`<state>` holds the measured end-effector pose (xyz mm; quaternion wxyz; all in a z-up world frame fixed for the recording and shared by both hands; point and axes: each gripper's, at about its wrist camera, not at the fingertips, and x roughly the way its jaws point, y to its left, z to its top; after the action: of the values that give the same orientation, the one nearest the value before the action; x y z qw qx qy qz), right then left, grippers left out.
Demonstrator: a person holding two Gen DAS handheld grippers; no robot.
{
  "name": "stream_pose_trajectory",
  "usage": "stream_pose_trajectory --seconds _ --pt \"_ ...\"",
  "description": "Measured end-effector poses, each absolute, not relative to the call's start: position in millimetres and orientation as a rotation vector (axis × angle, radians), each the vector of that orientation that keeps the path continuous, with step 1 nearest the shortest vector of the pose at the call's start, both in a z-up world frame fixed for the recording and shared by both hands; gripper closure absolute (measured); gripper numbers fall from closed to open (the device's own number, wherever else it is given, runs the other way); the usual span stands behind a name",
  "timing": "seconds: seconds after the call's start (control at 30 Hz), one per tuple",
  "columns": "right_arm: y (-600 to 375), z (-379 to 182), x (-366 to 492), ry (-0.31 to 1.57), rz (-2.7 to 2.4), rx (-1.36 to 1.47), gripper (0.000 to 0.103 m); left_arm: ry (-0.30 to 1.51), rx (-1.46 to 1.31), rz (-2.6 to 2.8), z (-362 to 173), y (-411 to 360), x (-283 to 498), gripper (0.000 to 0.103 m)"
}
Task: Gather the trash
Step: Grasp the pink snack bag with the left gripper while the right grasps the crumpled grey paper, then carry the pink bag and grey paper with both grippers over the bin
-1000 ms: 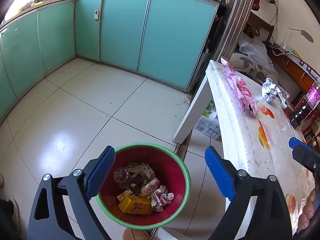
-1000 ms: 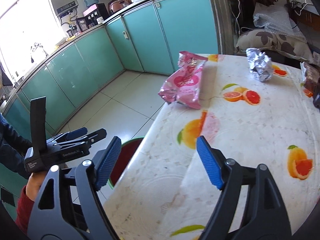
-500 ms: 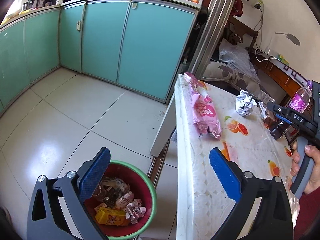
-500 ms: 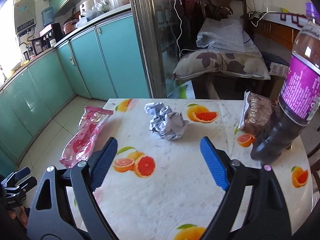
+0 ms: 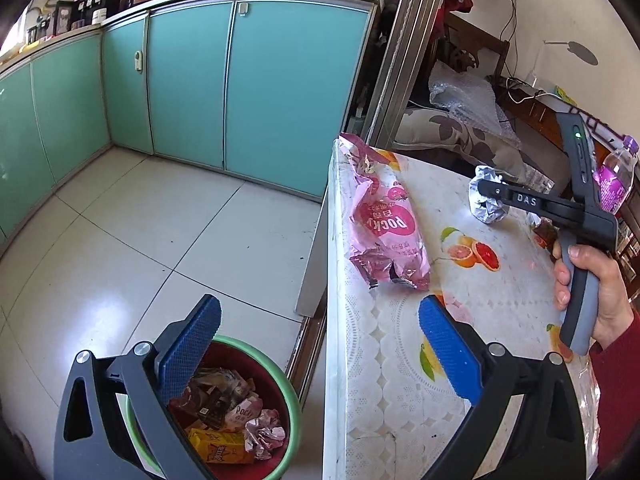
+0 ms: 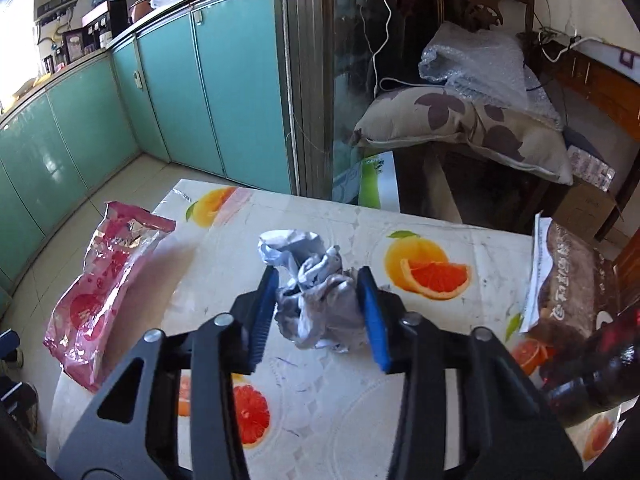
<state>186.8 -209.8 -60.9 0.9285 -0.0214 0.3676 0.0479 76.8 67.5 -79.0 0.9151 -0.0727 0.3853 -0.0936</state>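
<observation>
We risk the crumpled foil wad (image 6: 318, 298) springing out or dragging along the tabletop (image 6: 404, 396) if we lift early; our right claw (image 6: 320, 312) is closing with both pads touching it, while our left claw (image 5: 316, 356) gapes empty above the bin (image 5: 294, 408)

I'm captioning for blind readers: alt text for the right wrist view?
The right gripper is closing its blue jaws around a crumpled foil ball on a fruit-print table. A pink bag lies left, teal cabinets behind.
</observation>
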Motion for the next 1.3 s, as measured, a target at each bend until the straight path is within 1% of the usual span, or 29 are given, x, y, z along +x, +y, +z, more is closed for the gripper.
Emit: stream_pose_trajectory --seconds 0.17,0.33,0.53,0.63,0.7,0.77,0.8,0.87,0.9,0.97,1.0,1.03,1.17,1.3 --pt "-207.6 -37.0 109.4 0.665 0.174 -0.092 0.066 0.81 -0.19 -0.234 -80.9 61.3 86.6 0.008" --pt "-234.3 -40.8 45.5 0.679 0.231 0.078 0.065 0.802 -0.176 -0.294 -76.1 38.4 88.9 0.008" --pt "-259.0 -60.6 38.6 0.726 0.244 0.235 0.063 0.788 -0.136 -0.279 -68.2 11.0 103.3 0.008" --pt "-257.7 -60.3 33.6 0.721 0.264 0.239 0.063 0.838 -0.176 -0.231 -75.2 8.6 127.2 0.008" --pt "-254.8 -57.0 28.6 0.705 0.264 0.217 0.062 0.885 -0.225 -0.203 -84.3 11.2 145.2 0.014" --pt "-256.2 -53.1 27.4 0.69 0.258 0.211 0.061 0.927 -0.269 -0.2 -95.1 11.2 158.7 0.035" --pt "-258.3 -51.2 27.0 0.684 0.258 0.219 0.061 0.936 -0.264 -0.177 -98.6 11.0 160.9 0.04" --pt "-262.9 -48.7 27.5 0.673 0.257 0.236 0.061 0.929 -0.217 -0.144 -100.8 11.2 158.2 0.06" --pt "-264.6 -48.1 27.9 0.67 0.255 0.24 0.061 0.923 -0.228 -0.144 -100.5 15.9 155.8 0.065" --pt "-266.3 -48.2 28.9 0.668 0.251 0.245 0.061 0.909 -0.29 -0.158 -100.9 33.8 151.6 0.088" --pt "-266.9 -49.2 29.5 0.67 0.252 0.247 0.061 0.899 -0.313 -0.156 -99.8 43.3 147.6 0.095" --pt "-266.3 -50.2 29.8 0.673 0.255 0.248 0.061 0.891 -0.321 -0.153 -97.4 50.4 144.0 0.098" --pt "-261.8 -53.0 31.3 0.683 0.258 0.24 0.061 0.858 -0.26 -0.153 -82.1 57.0 127.3 0.098" --pt "-258.5 -50.7 29.6 0.672 0.256 0.231 0.061 0.803 -0.187 -0.221 -60.6 41.8 96.4 0.098"
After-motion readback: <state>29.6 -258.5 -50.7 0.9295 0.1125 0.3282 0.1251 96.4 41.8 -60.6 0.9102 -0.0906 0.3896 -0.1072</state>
